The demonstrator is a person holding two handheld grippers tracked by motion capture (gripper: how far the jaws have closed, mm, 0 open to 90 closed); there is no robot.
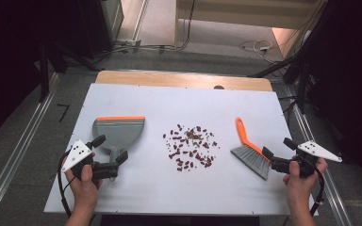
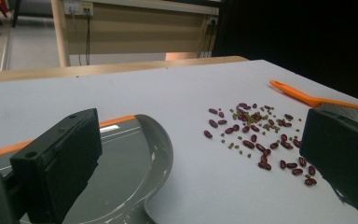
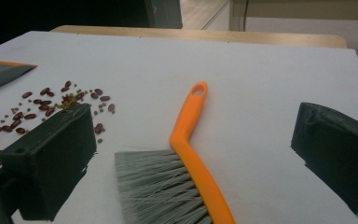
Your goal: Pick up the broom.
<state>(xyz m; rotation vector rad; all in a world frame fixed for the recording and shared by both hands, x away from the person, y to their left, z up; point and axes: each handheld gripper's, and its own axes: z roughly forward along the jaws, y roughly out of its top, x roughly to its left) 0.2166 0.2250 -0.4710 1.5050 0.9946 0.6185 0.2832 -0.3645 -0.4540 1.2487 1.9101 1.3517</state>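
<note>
Your left tool [image 1: 112,149] sits wide open around the handle of the grey dustpan [image 1: 119,132]. Your right tool [image 1: 278,147] is open just beside the brush [image 1: 250,151]. Red beans [image 1: 191,147] lie scattered between them on the white worktop [image 1: 179,193].

Looks like a lab or test room to me. White tabletop [image 1: 136,188] sits between metal floor rails [image 1: 14,160], with loose cables [image 1: 254,46] and dark stands around.
</note>
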